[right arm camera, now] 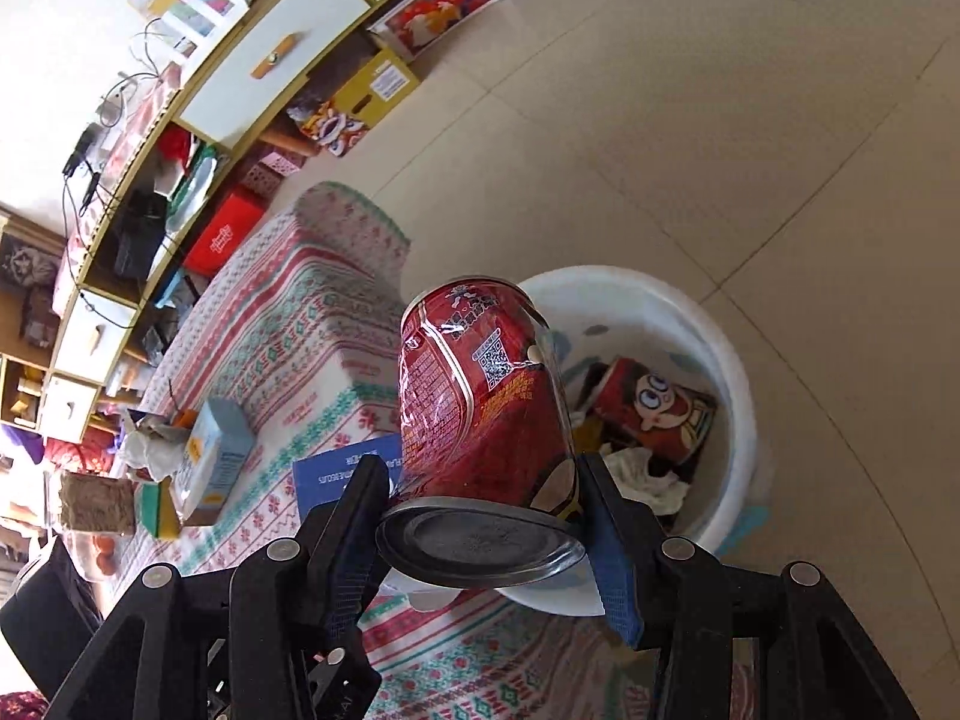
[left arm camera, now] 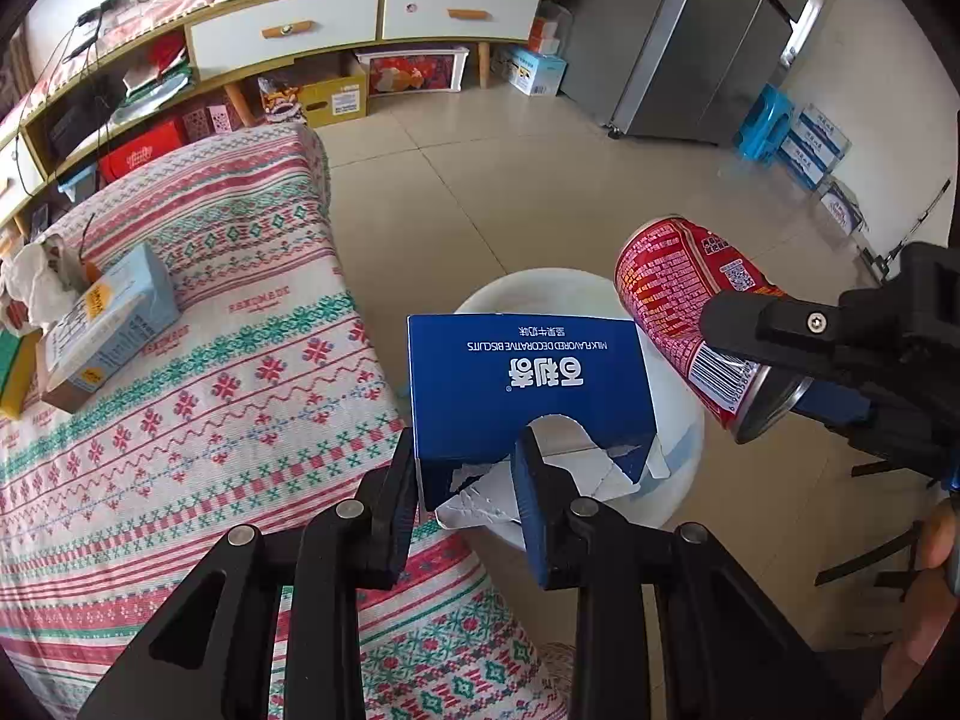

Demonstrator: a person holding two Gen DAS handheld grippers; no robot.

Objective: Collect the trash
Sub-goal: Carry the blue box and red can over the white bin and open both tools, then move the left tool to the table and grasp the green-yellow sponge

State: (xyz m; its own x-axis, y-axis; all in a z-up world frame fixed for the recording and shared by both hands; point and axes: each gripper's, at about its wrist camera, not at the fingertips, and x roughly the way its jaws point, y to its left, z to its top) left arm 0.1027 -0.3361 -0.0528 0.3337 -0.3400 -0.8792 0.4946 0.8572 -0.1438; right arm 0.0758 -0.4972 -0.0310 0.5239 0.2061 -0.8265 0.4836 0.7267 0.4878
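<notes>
My left gripper (left arm camera: 465, 468) is shut on a torn blue biscuit box (left arm camera: 522, 378) and holds it above the near rim of a white bin (left arm camera: 678, 426) on the floor. My right gripper (right arm camera: 480, 486) is shut on a red can (right arm camera: 480, 402) and holds it over the bin's left rim (right arm camera: 738, 384). The can also shows in the left wrist view (left arm camera: 678, 312), with the right gripper (left arm camera: 780, 348) beside the box. The bin holds a red cartoon carton (right arm camera: 654, 408) and crumpled white paper (right arm camera: 642, 474). The blue box edge (right arm camera: 342, 468) peeks from behind the left finger.
A table with a striped patterned cloth (left arm camera: 180, 390) stands left of the bin. On it lie a light-blue carton (left arm camera: 108, 330), crumpled tissue (left arm camera: 30, 288) and a green-yellow item (left arm camera: 12, 372). A shelf unit (left arm camera: 288, 36) and a fridge (left arm camera: 690, 42) stand behind on the tiled floor.
</notes>
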